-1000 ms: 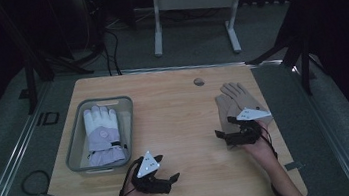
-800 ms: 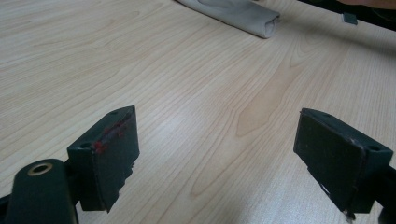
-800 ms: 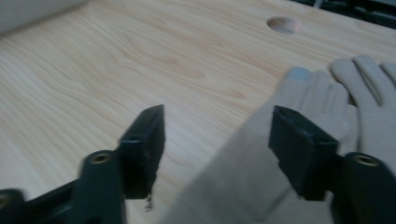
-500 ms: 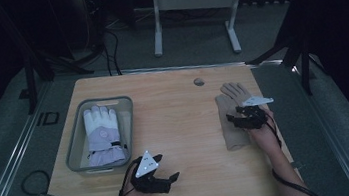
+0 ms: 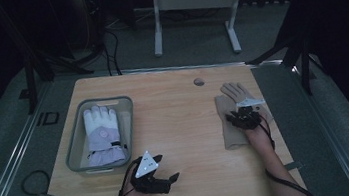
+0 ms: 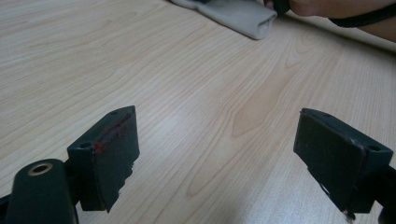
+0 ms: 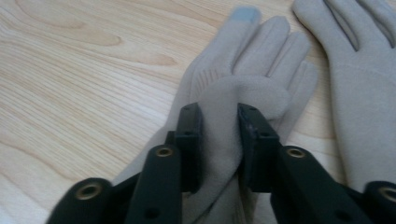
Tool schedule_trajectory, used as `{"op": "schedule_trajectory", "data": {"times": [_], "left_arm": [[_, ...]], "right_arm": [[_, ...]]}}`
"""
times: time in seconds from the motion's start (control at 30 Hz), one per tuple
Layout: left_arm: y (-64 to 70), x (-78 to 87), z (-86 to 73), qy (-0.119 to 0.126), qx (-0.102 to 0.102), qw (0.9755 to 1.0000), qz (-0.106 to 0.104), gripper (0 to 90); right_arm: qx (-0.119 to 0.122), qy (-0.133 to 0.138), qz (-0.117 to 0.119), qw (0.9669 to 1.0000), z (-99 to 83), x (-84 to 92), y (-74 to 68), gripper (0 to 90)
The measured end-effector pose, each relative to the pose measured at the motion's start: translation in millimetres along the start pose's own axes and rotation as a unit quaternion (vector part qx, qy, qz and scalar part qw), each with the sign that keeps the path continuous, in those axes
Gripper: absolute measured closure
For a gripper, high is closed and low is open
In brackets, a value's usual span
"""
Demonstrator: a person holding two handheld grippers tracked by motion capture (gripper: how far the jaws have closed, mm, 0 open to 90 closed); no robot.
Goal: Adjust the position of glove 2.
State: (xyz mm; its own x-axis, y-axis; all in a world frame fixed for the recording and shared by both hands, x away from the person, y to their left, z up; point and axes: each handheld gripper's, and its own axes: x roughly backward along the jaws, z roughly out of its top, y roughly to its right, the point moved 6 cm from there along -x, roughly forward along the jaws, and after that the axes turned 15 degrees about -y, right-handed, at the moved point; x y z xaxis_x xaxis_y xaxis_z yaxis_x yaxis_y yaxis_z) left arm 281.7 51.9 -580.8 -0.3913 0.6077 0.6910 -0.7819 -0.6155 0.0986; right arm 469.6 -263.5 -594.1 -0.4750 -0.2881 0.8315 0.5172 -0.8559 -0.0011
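Because the beige glove (image 7: 243, 60) is soft knit fabric, it appears light and limp and will likely drape and stretch when lifted. It lies flat on the bench (image 5: 174, 113) at the right side, just beside a second beige glove (image 7: 364, 88). The right tool (image 7: 219, 140) has its jaws closed on a raised fold of the palm fabric; a pinch there, gathering both layers, seems secure. The left tool (image 6: 224, 154) stands wide apart and empty above bare wood. A white glove (image 5: 101, 134) lies in the grey basket (image 5: 74, 140).
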Motion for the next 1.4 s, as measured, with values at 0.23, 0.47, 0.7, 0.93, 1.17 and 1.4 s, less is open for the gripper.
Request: {"op": "schedule_trajectory", "data": {"times": [0.23,0.47,0.7,0.93,1.17,1.4], "left_arm": [[-1.2,1.3,1.3,0.005,0.003,1.0000,0.003,14.2],[-1.1,1.5,1.1,0.003,0.004,1.0000,0.005,14.2],[0.2,6.8,2.3,0.016,0.004,0.9998,0.008,14.2],[-1.2,4.7,-0.6,0.013,0.001,0.9999,0.009,14.2],[-0.9,2.6,-1.5,0.009,-0.003,0.9999,0.008,14.2],[-0.2,2.1,-1.6,0.012,-0.008,0.9999,0.008,14.2]], "right_arm": [[-0.044,0.019,0.027,0.9985,12.3,16.5,-24.2,76.2],[-0.054,0.043,0.045,0.9966,27.7,40.1,-73.6,76.1],[-0.060,0.065,0.033,0.9956,36.4,54.3,-111.1,76.0],[-0.060,0.049,0.013,0.9969,25.7,26.3,-149.9,75.8],[-0.085,0.014,0.016,0.9961,7.0,-4.2,-156.8,63.6],[-0.064,0.010,0.006,0.9979,4.2,-7.5,-165.1,50.0]]}}
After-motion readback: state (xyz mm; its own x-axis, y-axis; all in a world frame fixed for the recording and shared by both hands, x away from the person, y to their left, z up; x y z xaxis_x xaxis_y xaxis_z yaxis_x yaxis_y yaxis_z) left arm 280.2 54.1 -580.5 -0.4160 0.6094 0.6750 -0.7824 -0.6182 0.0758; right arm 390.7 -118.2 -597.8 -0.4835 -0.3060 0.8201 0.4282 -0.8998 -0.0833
